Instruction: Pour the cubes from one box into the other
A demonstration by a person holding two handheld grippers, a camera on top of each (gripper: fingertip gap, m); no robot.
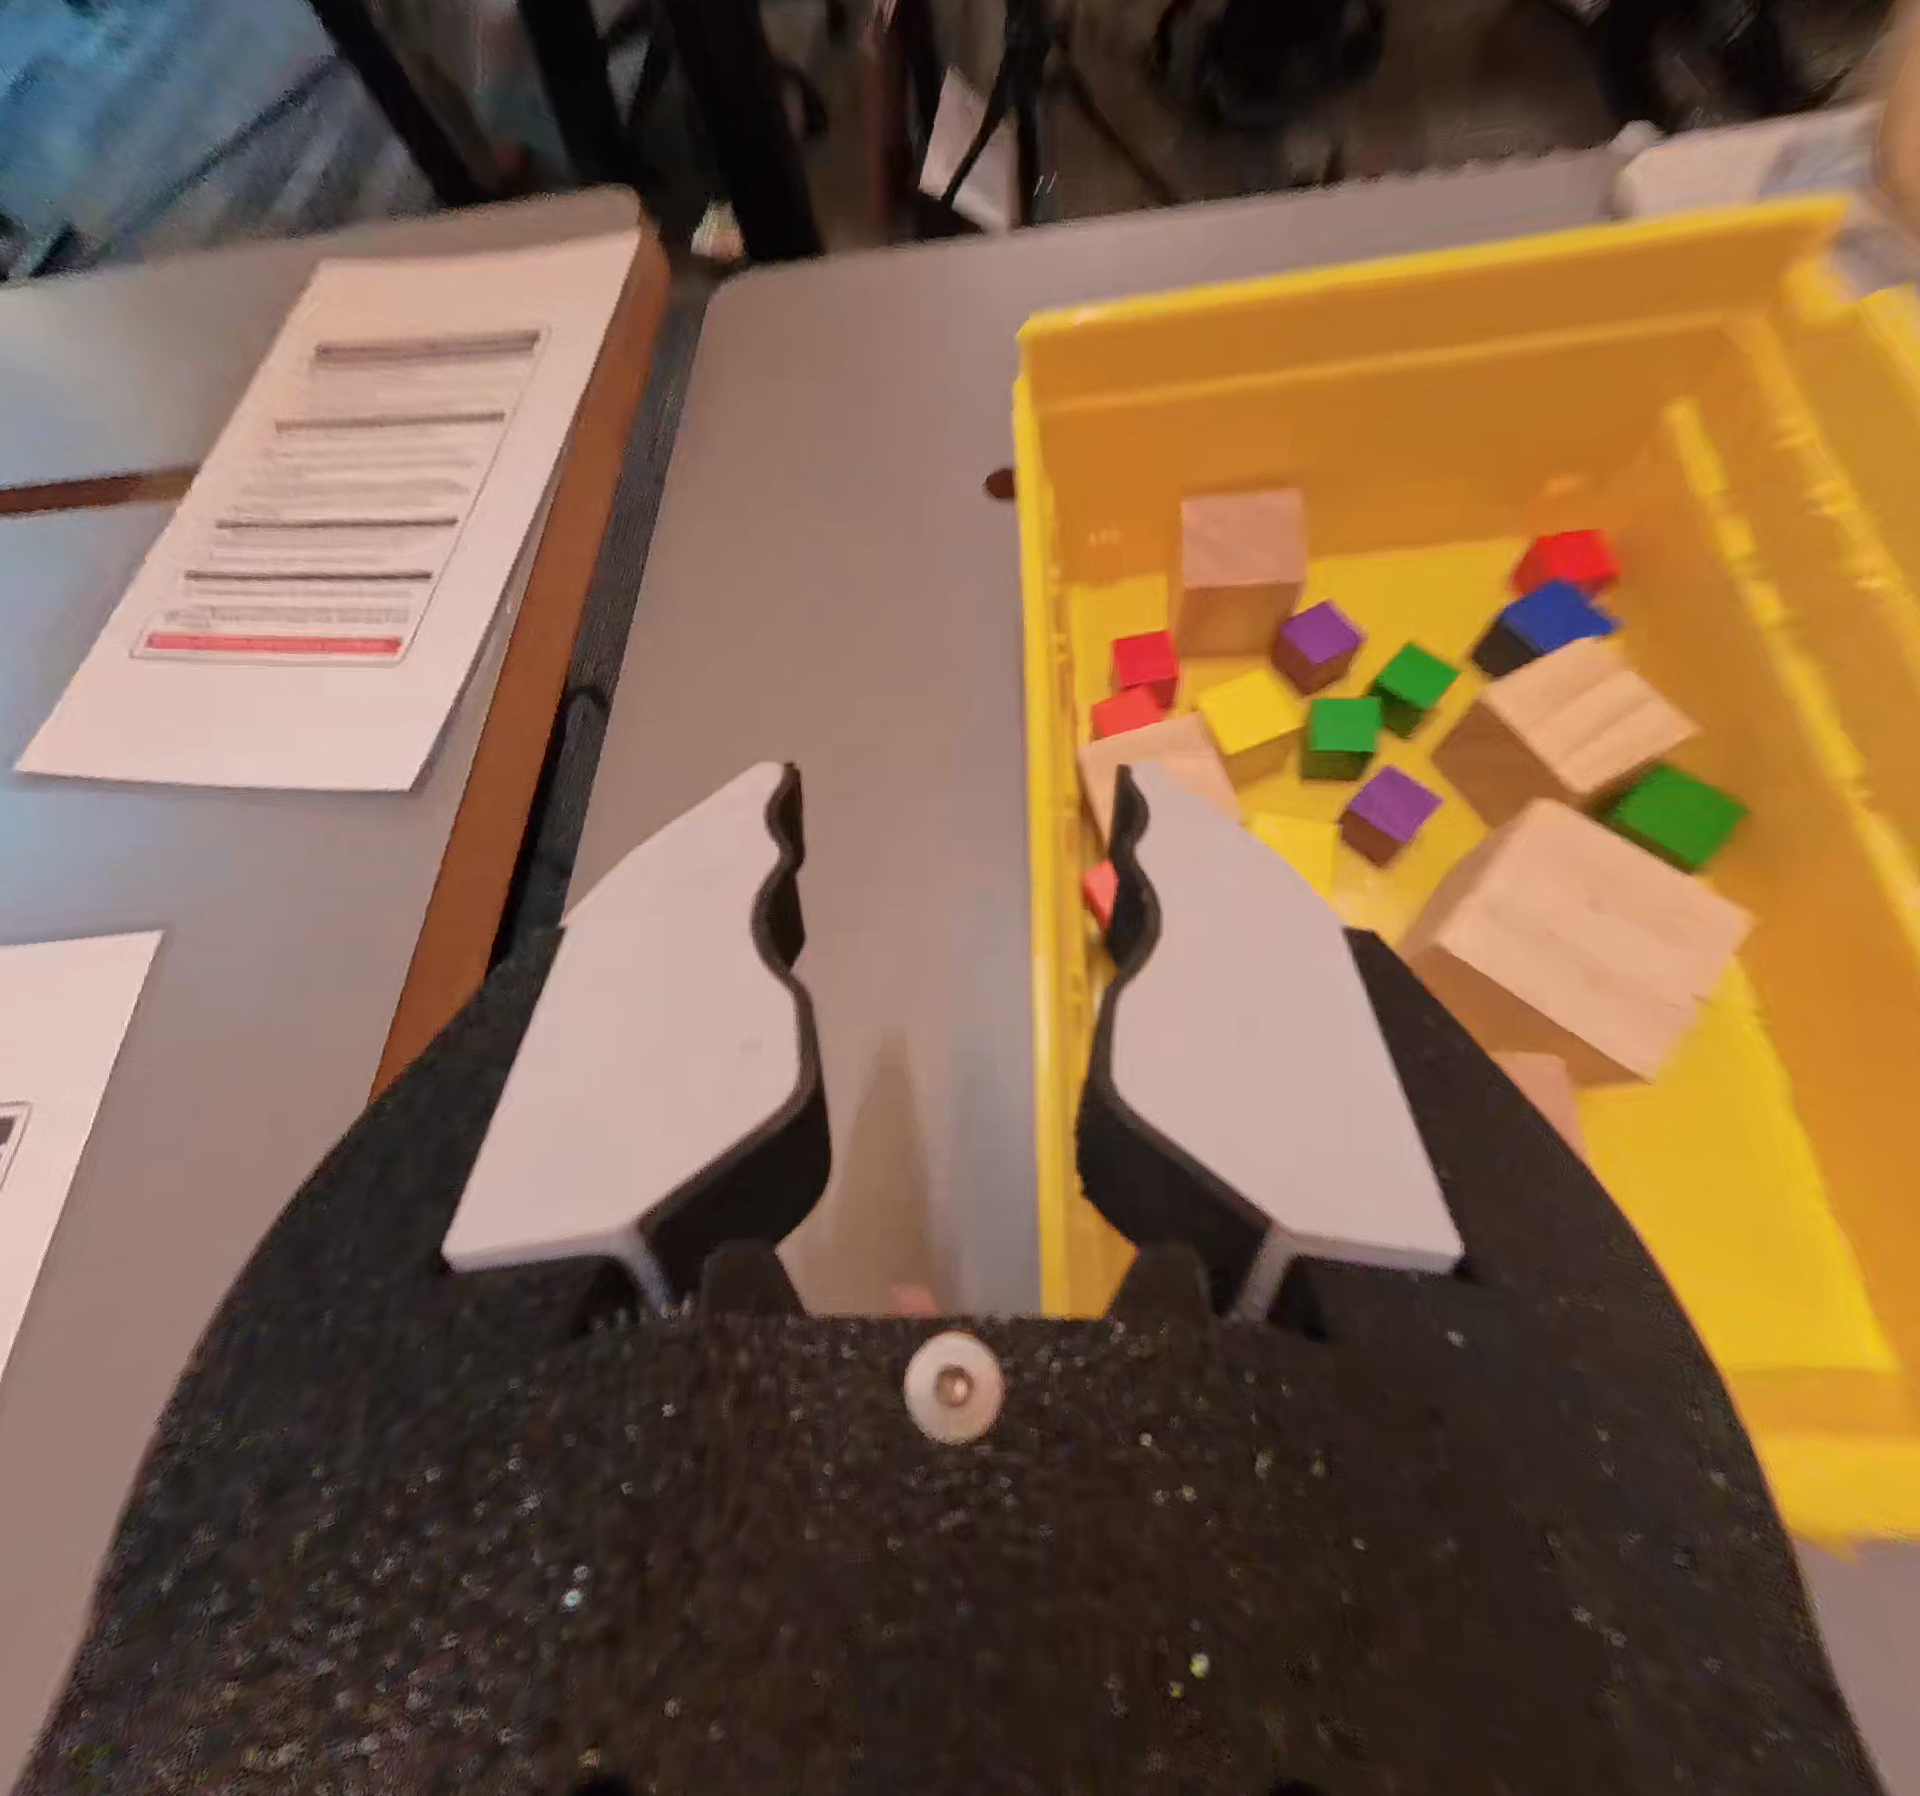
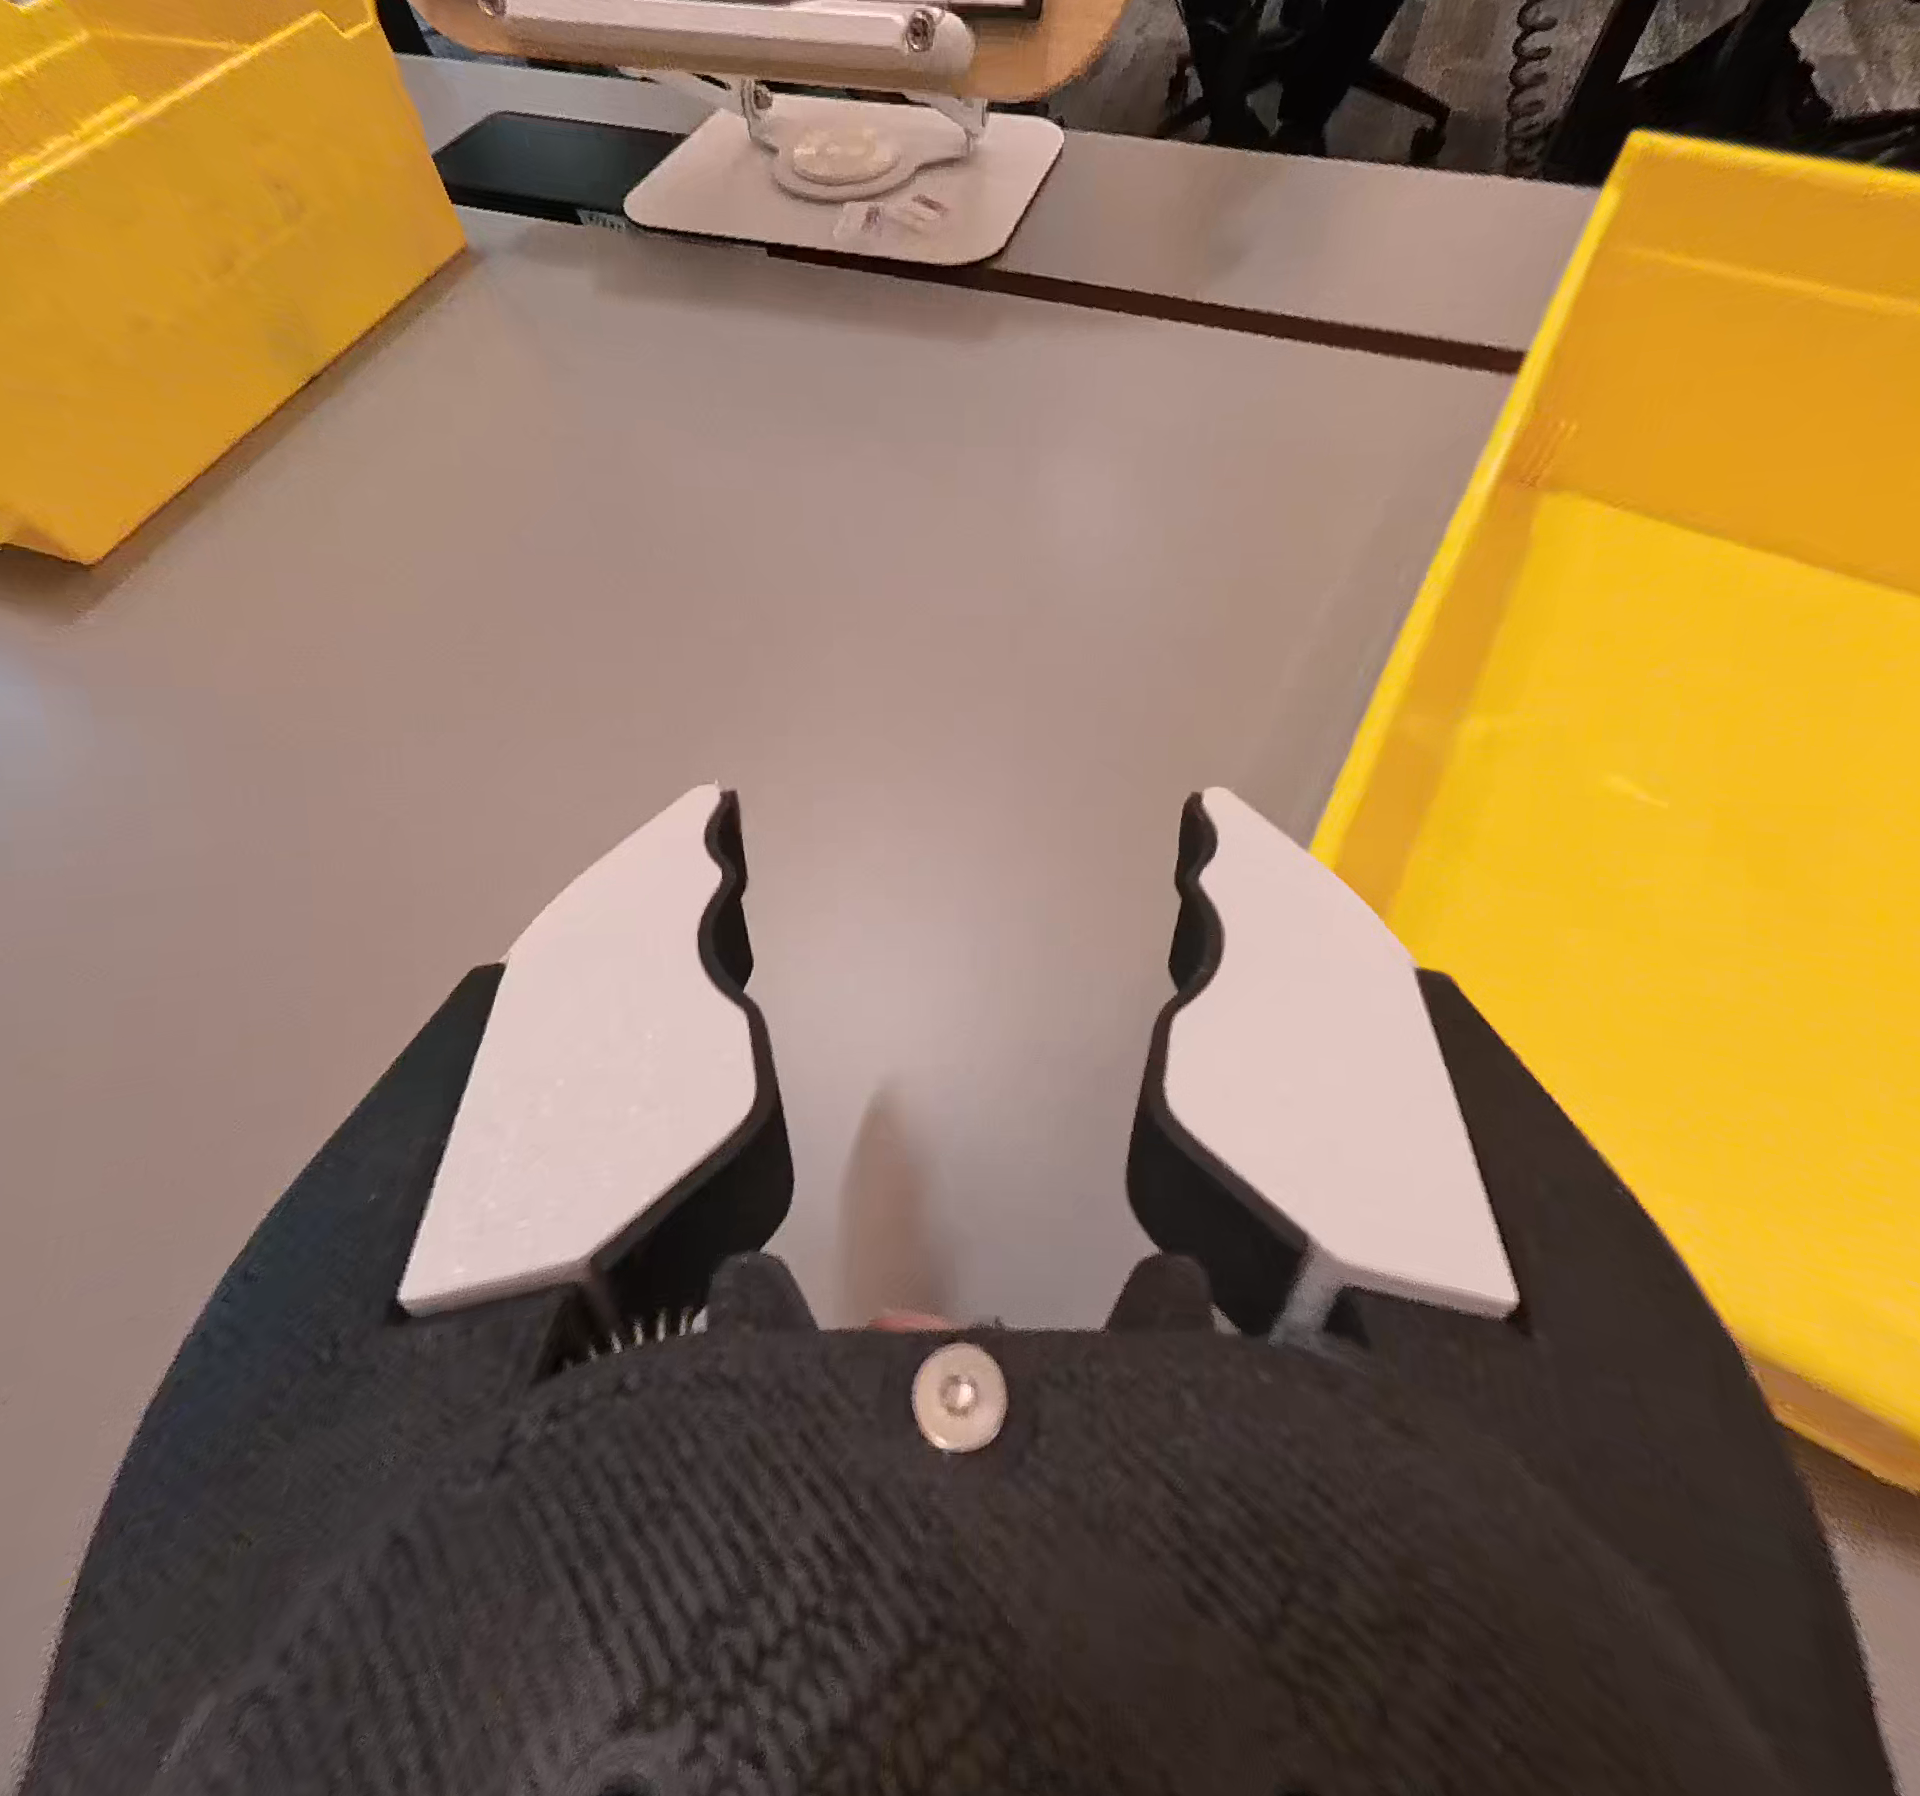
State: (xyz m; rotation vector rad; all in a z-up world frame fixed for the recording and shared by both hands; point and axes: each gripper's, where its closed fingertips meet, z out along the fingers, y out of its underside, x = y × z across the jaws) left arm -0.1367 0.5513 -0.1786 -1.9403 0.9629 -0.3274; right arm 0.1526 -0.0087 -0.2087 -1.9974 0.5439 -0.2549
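**Both grippers spread and empty beside the yellow boxes**

In the left wrist view we see our left gripper (image 1: 954, 796) with its fingers spread apart and nothing between them, over the grey tabletop (image 1: 852, 520). Its right finger overlaps the near left wall of the yellow box with cubes (image 1: 1351, 375), which stands on the tabletop just to the right. Inside that box lie the cubes: several large pale wooden cubes (image 1: 1579, 925) and a scatter of small coloured cubes (image 1: 1340, 733) in red, green, purple, yellow and blue, gathered mostly toward the far half of the floor. To the left, on a neighbouring table surface, lies a printed sheet of paper (image 1: 343, 520), with the corner of a second sheet nearer the lower left edge. This view is somewhat blurred.

In the right wrist view our right gripper (image 2: 961, 796) is likewise spread wide, holding nothing, above bare tabletop (image 2: 831, 520). Just to its right stands the empty yellow box (image 2: 1662, 759), its floor showing no cubes. At far left we see the outer wall of another yellow box (image 2: 208, 271). Beyond, at the tabletop's far edge, a stand holding papers (image 2: 831, 177) rests on a flat white base.
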